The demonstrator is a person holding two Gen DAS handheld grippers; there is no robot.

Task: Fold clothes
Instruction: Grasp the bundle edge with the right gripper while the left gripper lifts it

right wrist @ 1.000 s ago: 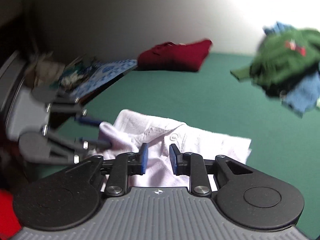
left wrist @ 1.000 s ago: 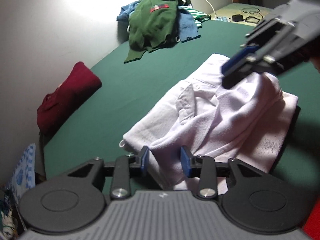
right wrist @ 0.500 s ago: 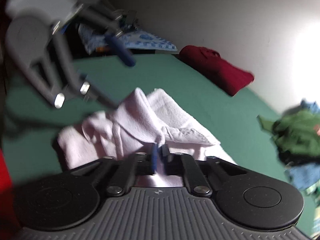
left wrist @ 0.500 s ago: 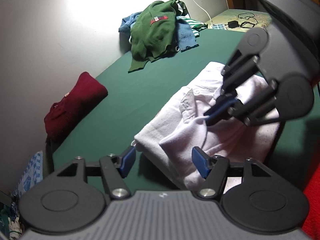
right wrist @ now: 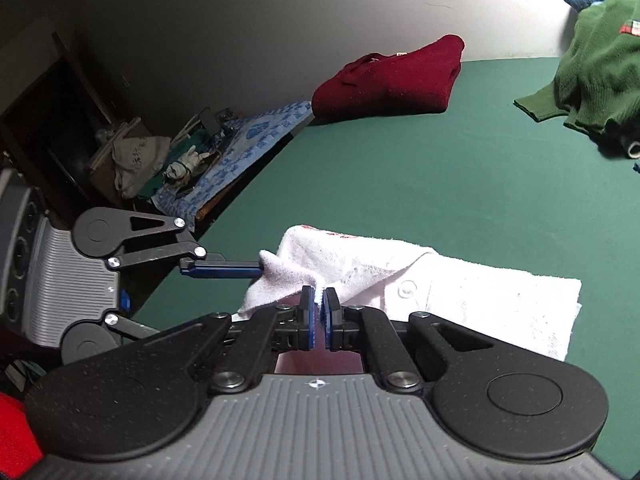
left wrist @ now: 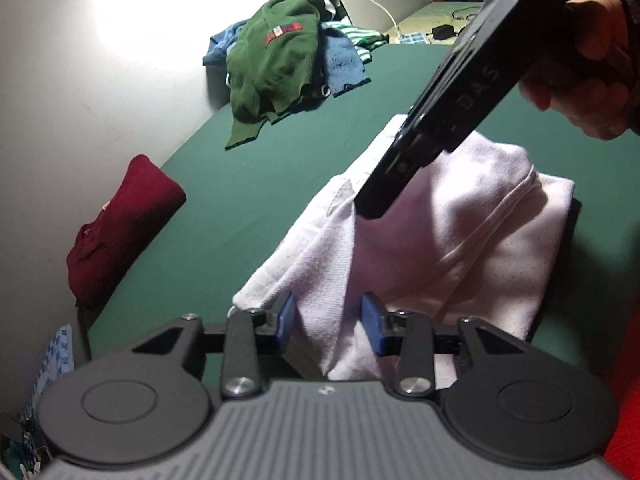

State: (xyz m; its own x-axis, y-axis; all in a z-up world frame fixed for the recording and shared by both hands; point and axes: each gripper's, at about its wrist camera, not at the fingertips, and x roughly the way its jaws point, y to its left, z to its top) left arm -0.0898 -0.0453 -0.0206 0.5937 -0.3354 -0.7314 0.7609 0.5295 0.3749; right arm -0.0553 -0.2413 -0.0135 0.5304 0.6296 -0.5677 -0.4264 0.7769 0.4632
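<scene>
Right wrist view: the right gripper (right wrist: 319, 308) is clenched on a raised pinch of the white shirt (right wrist: 460, 292), which lies half-folded on the green table (right wrist: 400, 184). Just left of it, the left gripper (left wrist: 328, 322) is closing around the shirt's near edge. No containers show.

We see dim light overall, with white glare on the pale plaster wall (left wrist: 120, 28) behind the rumpled green knitted sweater (left wrist: 272, 60). Fisheye bending curves the edges; both views look sharp, corners dark.
</scene>
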